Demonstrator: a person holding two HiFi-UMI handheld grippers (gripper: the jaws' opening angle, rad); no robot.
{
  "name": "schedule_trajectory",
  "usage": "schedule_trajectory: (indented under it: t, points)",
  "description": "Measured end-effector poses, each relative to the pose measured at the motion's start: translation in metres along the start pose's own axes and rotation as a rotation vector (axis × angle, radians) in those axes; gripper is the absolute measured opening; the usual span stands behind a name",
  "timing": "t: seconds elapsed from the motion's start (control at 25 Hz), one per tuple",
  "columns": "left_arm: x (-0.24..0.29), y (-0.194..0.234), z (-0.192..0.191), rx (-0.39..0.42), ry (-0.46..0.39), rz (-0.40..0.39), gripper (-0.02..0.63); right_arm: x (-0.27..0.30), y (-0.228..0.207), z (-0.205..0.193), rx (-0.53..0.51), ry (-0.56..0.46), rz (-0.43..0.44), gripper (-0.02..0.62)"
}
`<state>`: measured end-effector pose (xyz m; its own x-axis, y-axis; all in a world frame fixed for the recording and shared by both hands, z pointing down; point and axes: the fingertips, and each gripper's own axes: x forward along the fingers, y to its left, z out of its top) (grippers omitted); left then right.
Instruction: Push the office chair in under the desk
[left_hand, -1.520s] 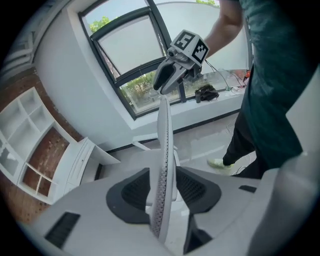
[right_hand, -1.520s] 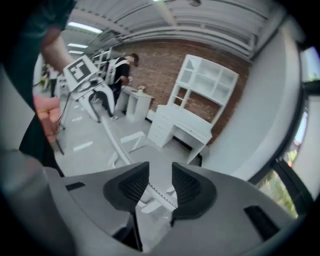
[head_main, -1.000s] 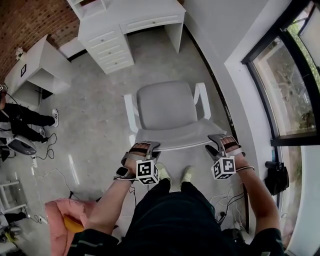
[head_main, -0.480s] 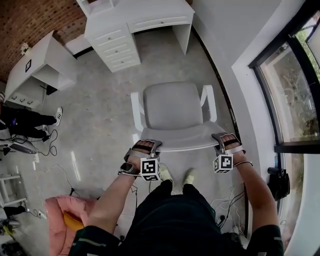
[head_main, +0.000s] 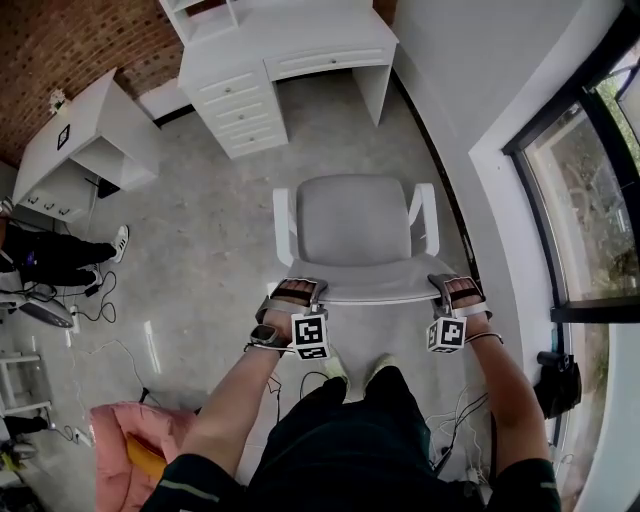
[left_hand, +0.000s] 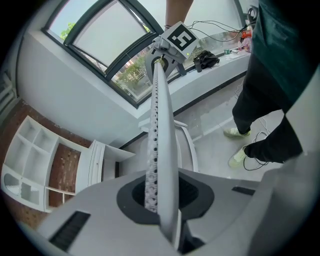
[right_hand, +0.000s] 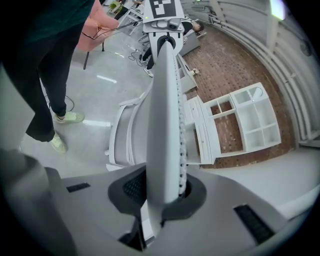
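A pale grey office chair (head_main: 355, 220) with white armrests stands on the floor, its seat facing the white desk (head_main: 300, 35) at the top of the head view. Both grippers sit on the top edge of its backrest (head_main: 370, 292). My left gripper (head_main: 297, 291) holds the left corner, my right gripper (head_main: 447, 288) the right corner. The jaws of both have just been closing with the backrest's edge between them. In the left gripper view the perforated edge (left_hand: 162, 100) runs out from between the jaws of the left gripper (left_hand: 160, 200). The right gripper view shows the same edge (right_hand: 165, 90) coming out of the right gripper (right_hand: 162, 192).
The desk has a drawer stack (head_main: 245, 110) at its left and a kneehole to the right of it. A second white desk (head_main: 90, 130) and a seated person (head_main: 50, 255) are at the left. Cables (head_main: 110, 345) lie on the floor. A wall with windows (head_main: 500, 150) runs along the right.
Both grippers have slid forward onto the backrest's top edge and their jaws have closed on it. The desk and the chair sit lower in the head view than before.
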<state>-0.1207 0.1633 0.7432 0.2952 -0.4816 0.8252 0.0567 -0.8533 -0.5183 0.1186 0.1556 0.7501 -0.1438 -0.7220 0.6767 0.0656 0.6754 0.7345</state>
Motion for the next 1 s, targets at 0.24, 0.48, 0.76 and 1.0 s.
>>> schedule_trajectory:
  t: [0.24,0.48,0.76,1.0]
  points:
    - [0.012,0.019,-0.001,-0.009,0.01,0.003,0.043,0.019,-0.016,-0.009,0.011,0.012,0.002,0.035]
    - [0.031,0.046,-0.009,-0.031,0.047,-0.01,0.042,0.047,-0.039,-0.013,0.005,-0.017,-0.023,0.031]
    - [0.057,0.084,-0.021,-0.078,0.114,-0.027,0.041,0.088,-0.075,-0.022,-0.014,-0.037,-0.038,0.029]
    - [0.085,0.125,-0.018,-0.104,0.135,-0.024,0.041,0.126,-0.107,-0.044,-0.029,-0.05,-0.03,0.029]
